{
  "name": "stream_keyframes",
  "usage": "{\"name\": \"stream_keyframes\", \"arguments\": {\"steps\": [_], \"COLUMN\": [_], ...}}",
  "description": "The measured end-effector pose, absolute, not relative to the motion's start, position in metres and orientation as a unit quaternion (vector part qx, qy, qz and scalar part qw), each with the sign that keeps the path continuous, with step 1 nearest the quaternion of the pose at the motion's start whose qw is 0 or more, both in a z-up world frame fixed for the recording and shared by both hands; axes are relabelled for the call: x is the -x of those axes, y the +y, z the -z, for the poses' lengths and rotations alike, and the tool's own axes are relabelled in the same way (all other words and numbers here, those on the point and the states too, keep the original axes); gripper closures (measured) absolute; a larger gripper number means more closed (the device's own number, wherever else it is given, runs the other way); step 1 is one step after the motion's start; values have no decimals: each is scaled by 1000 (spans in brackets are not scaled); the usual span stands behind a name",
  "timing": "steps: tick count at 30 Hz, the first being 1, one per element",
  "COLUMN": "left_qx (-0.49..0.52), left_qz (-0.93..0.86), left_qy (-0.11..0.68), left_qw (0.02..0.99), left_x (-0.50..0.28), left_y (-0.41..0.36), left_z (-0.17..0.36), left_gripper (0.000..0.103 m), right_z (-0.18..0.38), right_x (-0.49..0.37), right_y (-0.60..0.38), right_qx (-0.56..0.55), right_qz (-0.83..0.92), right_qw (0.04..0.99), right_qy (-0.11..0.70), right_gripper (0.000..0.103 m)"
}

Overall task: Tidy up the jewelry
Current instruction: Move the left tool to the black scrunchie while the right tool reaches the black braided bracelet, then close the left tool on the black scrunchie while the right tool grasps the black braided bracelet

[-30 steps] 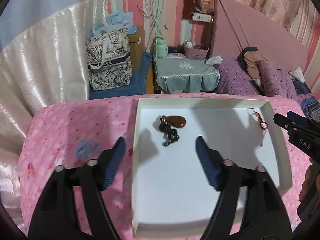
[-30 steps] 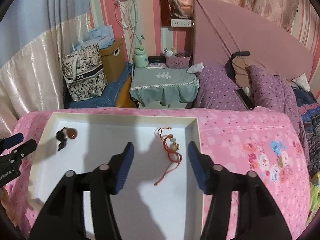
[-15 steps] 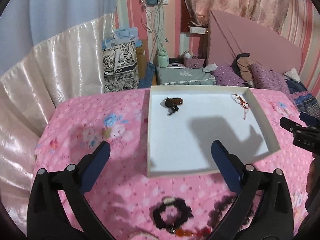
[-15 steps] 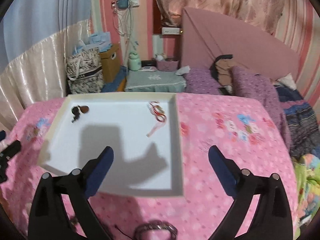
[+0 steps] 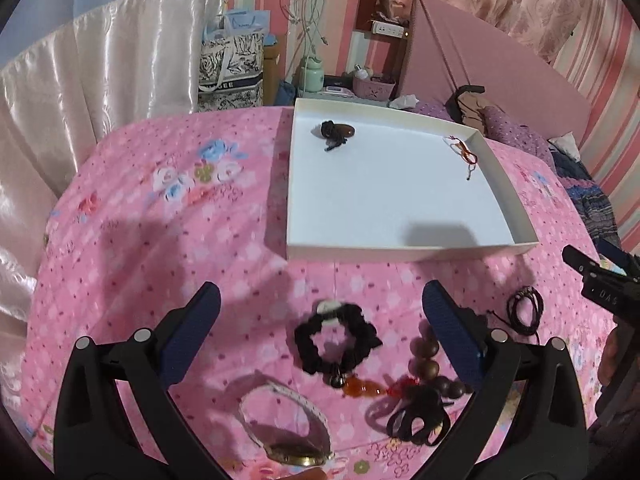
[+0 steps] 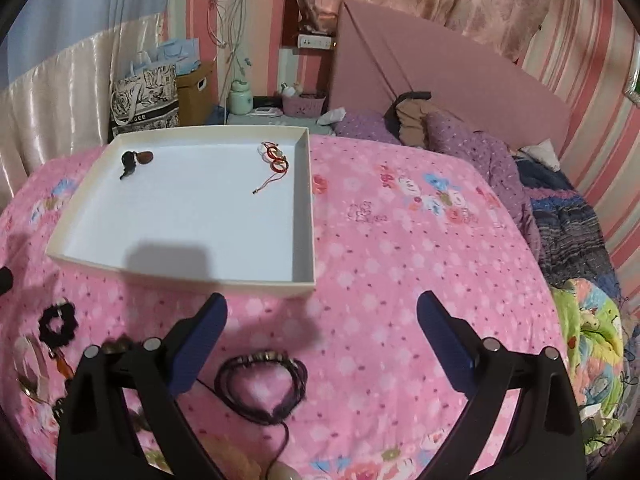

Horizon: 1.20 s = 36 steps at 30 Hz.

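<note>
My left gripper [image 5: 320,320] hangs spread above the black scrunchie [image 5: 336,346]. I should drop straight and pinch one side, avoiding what looks like amber beads [image 5: 362,388].

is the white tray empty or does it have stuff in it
Not empty: the tray holds a dark pendant at one far corner and a red bracelet at the other.

Ahead of the gripper, pink-striped walls [image 6: 276,20], a cream satin curtain [image 5: 100,72] left, a pink headboard [image 6: 440,68] right, a nightstand [image 6: 276,118] between; pink floral bedspread [image 6: 400,240] beneath.
</note>
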<state>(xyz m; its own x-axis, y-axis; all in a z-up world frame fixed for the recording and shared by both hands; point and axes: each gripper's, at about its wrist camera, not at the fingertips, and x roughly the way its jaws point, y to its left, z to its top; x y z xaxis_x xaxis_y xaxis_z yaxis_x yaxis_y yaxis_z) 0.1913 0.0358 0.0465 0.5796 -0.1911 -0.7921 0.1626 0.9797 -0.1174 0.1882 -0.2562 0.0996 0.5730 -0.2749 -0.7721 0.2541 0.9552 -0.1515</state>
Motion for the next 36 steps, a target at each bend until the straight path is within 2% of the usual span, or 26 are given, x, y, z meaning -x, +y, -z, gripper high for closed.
{"name": "stream_keyframes", "arguments": {"steps": [11, 14, 17, 18, 20, 23, 28, 33, 36], "left_qx": [18, 10, 12, 11, 9, 10, 9, 10, 9], "left_qz": [110, 109, 114, 114, 109, 107, 107, 106, 103], "left_qy": [466, 466, 475, 479, 488, 500, 508, 514, 514], "left_qw": [878, 878, 872, 870, 866, 859, 855, 851, 852], "left_x": [-177, -179, -181, -182, -186, -190, -194, -197, -197], "left_y": [31, 30, 31, 30, 30, 31, 30, 30, 31], "left_z": [-27, -24, -17, -15, -8, 1, 10, 15, 17], "left_gripper": [5, 9, 17, 19, 22, 28, 32, 33, 33], "right_z": [-80, -77, -69, -67, -59, -49, -42, -38, -37], "right_x": [-170, -170, -171, -171, -173, -176, -177, -180, -179], "right_y": [-244, -245, -248, -249, -253, -256, -256, -256, -253], "right_qx": [-15, -22, -34, -39, -52, -71, -76, -84, -96], "right_qz": [115, 111, 111, 110, 106, 101, 102, 97, 88], "right_qw": [873, 869, 862, 860, 853, 843, 840, 836, 835], "right_qy": [473, 481, 493, 496, 508, 523, 528, 534, 535], "right_gripper": [7, 8, 9, 11, 25, 35, 39, 42, 47]}}
